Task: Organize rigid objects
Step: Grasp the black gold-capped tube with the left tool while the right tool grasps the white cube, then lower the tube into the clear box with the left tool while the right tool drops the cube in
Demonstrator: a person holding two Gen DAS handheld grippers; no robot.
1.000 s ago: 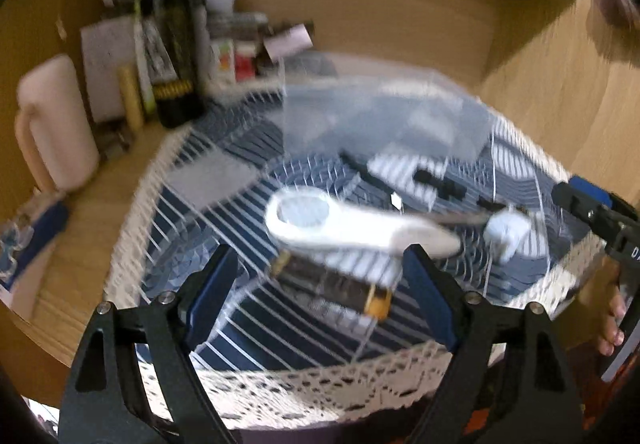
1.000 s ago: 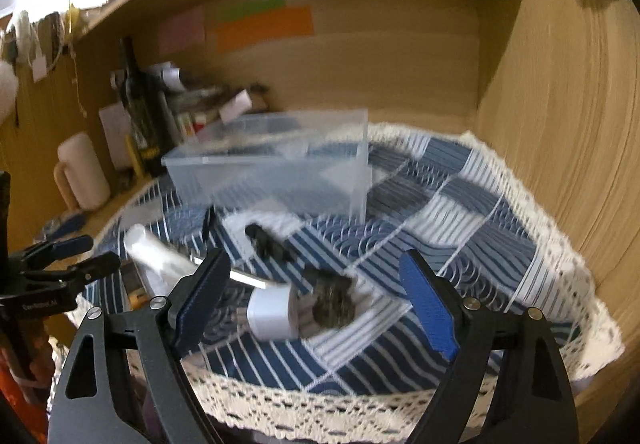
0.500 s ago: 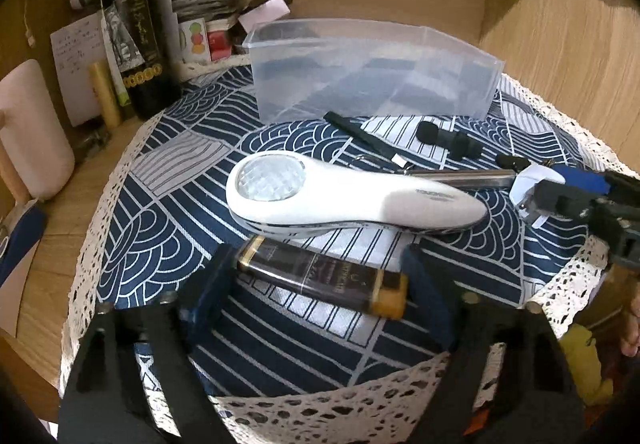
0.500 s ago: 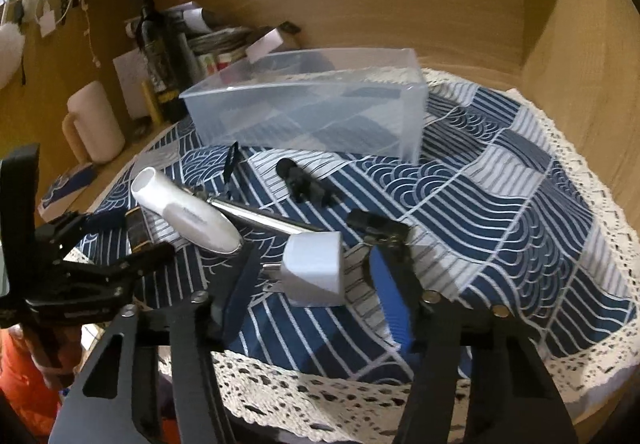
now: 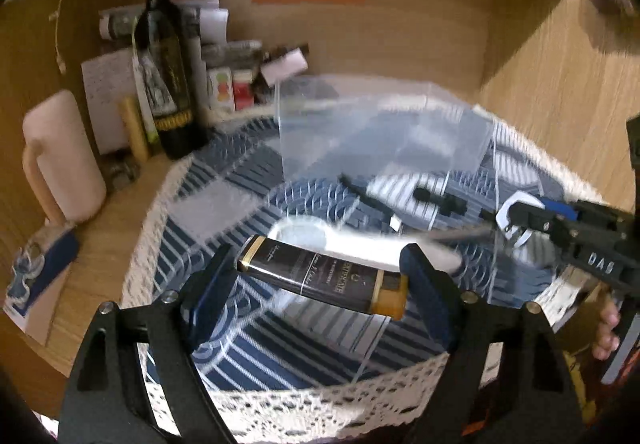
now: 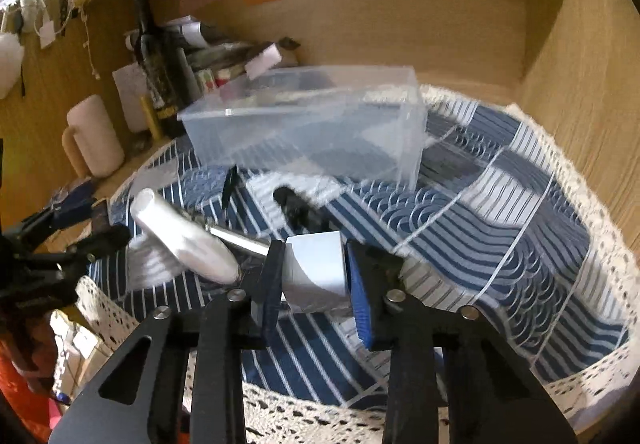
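Step in hand: transfer to clear bin, back of tabletop. Left gripper fingers clenched on dark flat bottle, seemingly lifted. Right gripper fingers grasping white charger. Next: carry over bin rim, release.

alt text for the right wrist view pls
The right hand-held gripper is shut on a white charger cube above a blue patterned tablecloth. A clear plastic bin stands behind.

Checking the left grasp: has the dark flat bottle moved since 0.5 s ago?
Yes. The bottle is now clamped in the left tool and lifted off the cloth; it lay on it before.
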